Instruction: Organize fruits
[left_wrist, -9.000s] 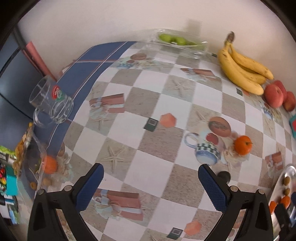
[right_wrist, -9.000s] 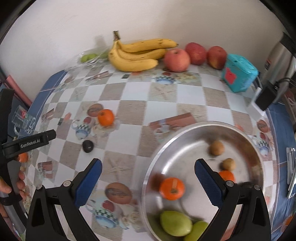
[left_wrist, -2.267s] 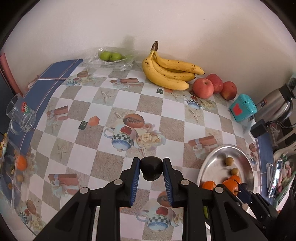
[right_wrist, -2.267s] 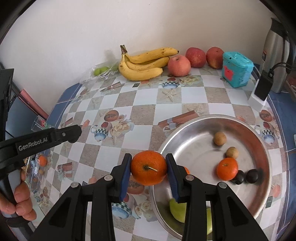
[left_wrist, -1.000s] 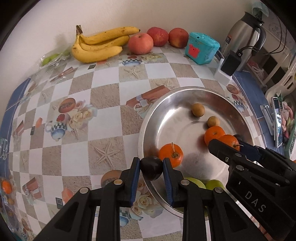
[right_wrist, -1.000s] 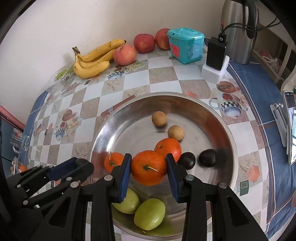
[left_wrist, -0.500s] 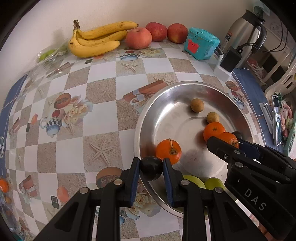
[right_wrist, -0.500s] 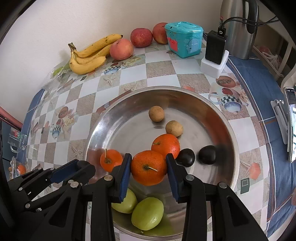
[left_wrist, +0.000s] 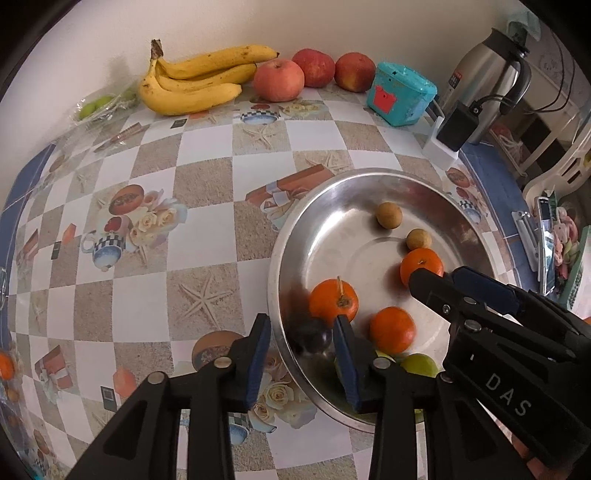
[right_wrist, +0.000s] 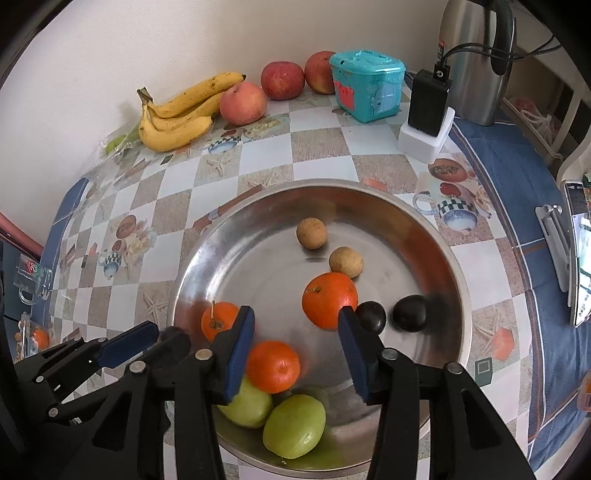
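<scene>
Checkered tablecloth (left_wrist: 207, 243) bears a steel bowl (right_wrist: 436, 251), bananas (left_wrist: 195, 85), apples (left_wrist: 279, 79).

One metal bowl (right_wrist: 258, 258) held three oranges (right_wrist: 330, 299), two green fruits (right_wrist: 295, 424) at its near edge, two small tan round fruits (right_wrist: 312, 232) toward its far side and two dark plums (right_wrist: 409, 313) near its right edge. A third dark fruit (left_wrist: 310, 336), blurred, lay at its left edge. Along the table's (right_wrist: 317, 147) far edge lay one banana bunch (right_wrist: 173, 125), three apples (right_wrist: 243, 102) and one teal box (right_wrist: 365, 88).
</scene>
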